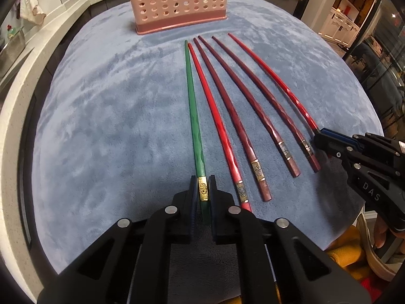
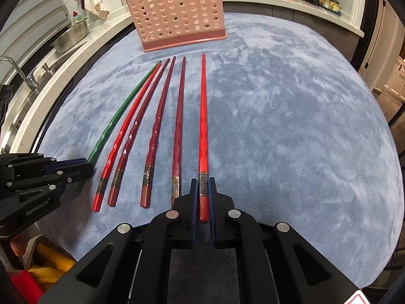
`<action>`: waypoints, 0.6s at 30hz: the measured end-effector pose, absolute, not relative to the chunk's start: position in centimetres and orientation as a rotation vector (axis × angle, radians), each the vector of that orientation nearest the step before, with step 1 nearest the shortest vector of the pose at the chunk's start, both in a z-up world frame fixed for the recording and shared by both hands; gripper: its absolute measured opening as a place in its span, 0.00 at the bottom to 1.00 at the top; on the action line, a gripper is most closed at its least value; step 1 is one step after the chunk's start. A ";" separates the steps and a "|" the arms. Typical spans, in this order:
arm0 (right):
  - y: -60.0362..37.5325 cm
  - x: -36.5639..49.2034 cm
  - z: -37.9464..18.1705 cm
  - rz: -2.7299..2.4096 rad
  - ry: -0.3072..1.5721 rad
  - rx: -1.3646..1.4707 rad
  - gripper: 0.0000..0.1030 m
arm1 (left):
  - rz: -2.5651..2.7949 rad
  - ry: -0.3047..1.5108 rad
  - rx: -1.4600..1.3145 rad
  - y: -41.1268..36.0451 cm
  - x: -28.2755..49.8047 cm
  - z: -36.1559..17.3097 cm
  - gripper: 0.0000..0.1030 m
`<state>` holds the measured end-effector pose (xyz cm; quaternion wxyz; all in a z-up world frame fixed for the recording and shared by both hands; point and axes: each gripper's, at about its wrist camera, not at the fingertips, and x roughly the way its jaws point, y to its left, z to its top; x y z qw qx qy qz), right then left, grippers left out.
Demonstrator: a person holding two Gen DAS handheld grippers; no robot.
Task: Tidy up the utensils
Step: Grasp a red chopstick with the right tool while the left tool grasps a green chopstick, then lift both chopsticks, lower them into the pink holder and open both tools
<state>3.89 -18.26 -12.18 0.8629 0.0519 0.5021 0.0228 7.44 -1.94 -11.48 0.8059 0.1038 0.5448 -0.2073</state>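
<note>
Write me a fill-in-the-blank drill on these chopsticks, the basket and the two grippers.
1. The left gripper is shut on the only ____ chopstick.
2. The right gripper is shut on a bright ____ chopstick at the right end of the row.
3. In all, ____ chopsticks lie on the blue cloth.
4. The chopsticks' thin tips point toward the ____ perforated basket.

Missing words: green; red; six; pink

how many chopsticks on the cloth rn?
6, fanned before the pink basket: green chopstick in the left gripper, outer bright red chopstick in the right gripper, four between. None seem hidden.
</note>
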 end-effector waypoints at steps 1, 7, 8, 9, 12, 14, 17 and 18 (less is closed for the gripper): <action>-18.2 3.9 -12.0 0.047 1.046 0.102 0.07 | -0.443 1.163 0.223 -1.9 7.5 -11.4 0.08; -18.7 4.3 -9.9 0.044 0.993 0.097 0.07 | -0.416 1.126 0.214 -1.3 8.0 -10.2 0.07; -18.8 4.5 -9.3 0.044 0.978 0.098 0.07 | -0.413 1.119 0.210 -1.2 8.0 -10.0 0.07; -19.0 4.6 -8.7 0.044 0.964 0.100 0.07 | -0.410 1.106 0.203 -1.1 8.1 -9.5 0.07; -19.4 5.1 -7.1 0.040 0.922 0.102 0.07 | -0.404 1.072 0.178 -0.7 8.6 -8.1 0.07; -19.7 5.4 -6.1 0.038 0.898 0.102 0.07 | -0.404 1.046 0.168 -0.6 8.9 -7.1 0.07; -20.1 6.0 -4.7 0.032 0.860 0.099 0.07 | -0.406 0.995 0.147 -0.4 9.5 -5.0 0.07; -20.2 6.2 -4.3 0.032 0.850 0.099 0.07 | -0.406 0.983 0.142 -0.5 9.7 -4.5 0.07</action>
